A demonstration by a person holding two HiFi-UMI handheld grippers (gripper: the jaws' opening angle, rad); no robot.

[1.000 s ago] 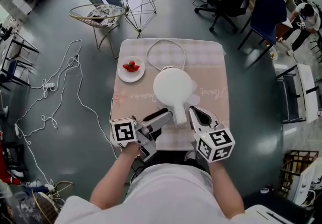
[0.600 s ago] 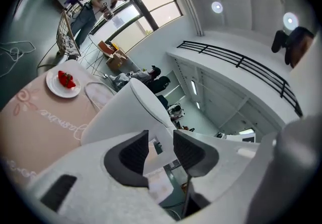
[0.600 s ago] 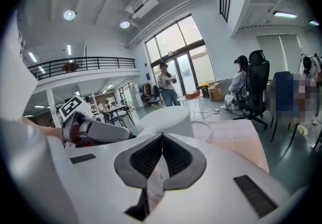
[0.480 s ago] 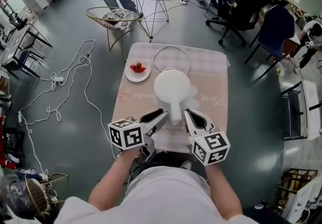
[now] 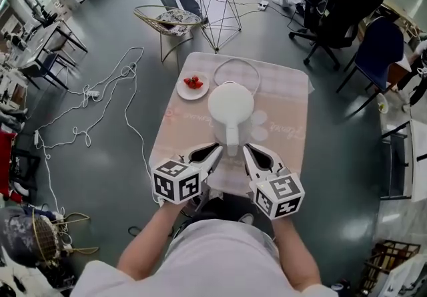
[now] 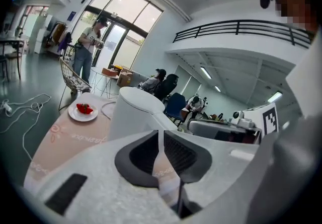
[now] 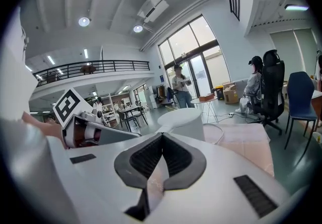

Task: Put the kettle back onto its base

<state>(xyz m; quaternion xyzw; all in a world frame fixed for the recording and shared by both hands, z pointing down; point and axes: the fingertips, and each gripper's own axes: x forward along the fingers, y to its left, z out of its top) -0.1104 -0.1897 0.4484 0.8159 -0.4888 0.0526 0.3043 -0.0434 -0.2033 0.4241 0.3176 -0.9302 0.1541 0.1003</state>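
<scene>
Kettle [image 5: 230, 103] stands mid-frame on the bench [image 5: 288, 112], its handle [image 5: 232, 137] running straight down the picture toward the person. Base or bare cloth beneath it? Can't tell, it's hidden. Lower centre, the left gripper [image 5: 213, 150] and right gripper [image 5: 247, 150] flank the handle's end, equally near. Left fingers are closing to a thin slit, nothing between them. Right fingers are tip to tip, empty.

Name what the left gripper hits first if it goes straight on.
Likely the kettle, near its handle, though depth is unclear. The left gripper has its jaws closing with nothing between them.
</scene>
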